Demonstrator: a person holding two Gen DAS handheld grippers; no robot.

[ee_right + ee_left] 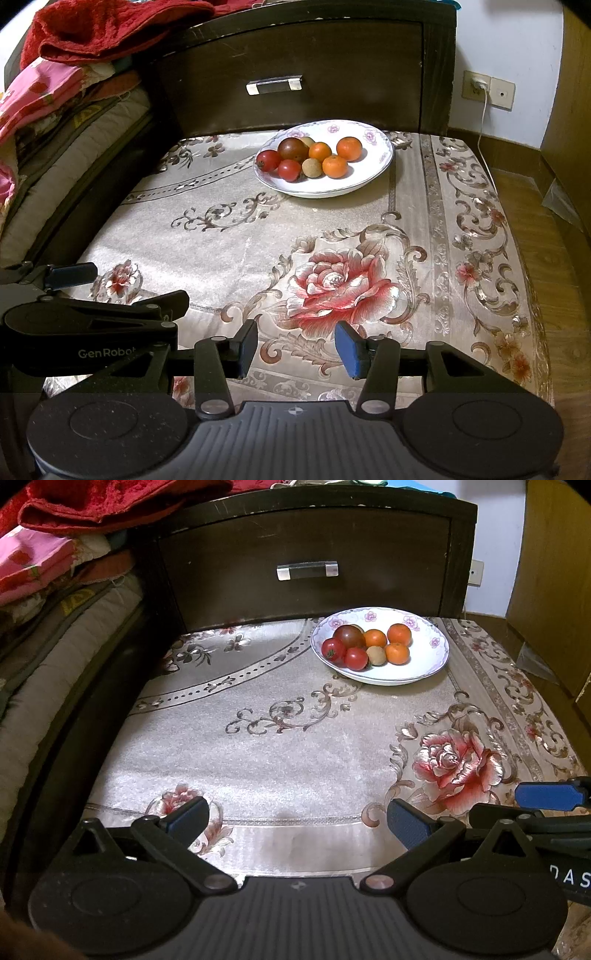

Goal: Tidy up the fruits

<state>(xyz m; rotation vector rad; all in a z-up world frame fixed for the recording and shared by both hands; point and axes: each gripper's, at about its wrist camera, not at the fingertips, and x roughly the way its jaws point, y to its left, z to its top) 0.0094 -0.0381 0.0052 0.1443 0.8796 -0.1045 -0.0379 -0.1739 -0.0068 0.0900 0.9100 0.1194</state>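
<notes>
A white floral plate [424,664] [369,177] sits at the far side of the floral cloth. It holds red tomatoes [333,650] [268,160], a dark tomato [349,635] [293,148], three oranges [399,634] [349,148] and a brown longan [376,655] [311,167]. My left gripper [297,818] is open and empty, low over the near edge of the cloth. My right gripper [295,350] is open and empty, near the big red rose; one of its fingers [546,796] shows at the right in the left wrist view.
A dark wooden nightstand drawer with a clear handle [307,569] [274,85] stands behind the plate. Folded bedding and a red blanket [92,502] [99,29] pile on the left. A wall socket with a white cable [480,88] is at the right.
</notes>
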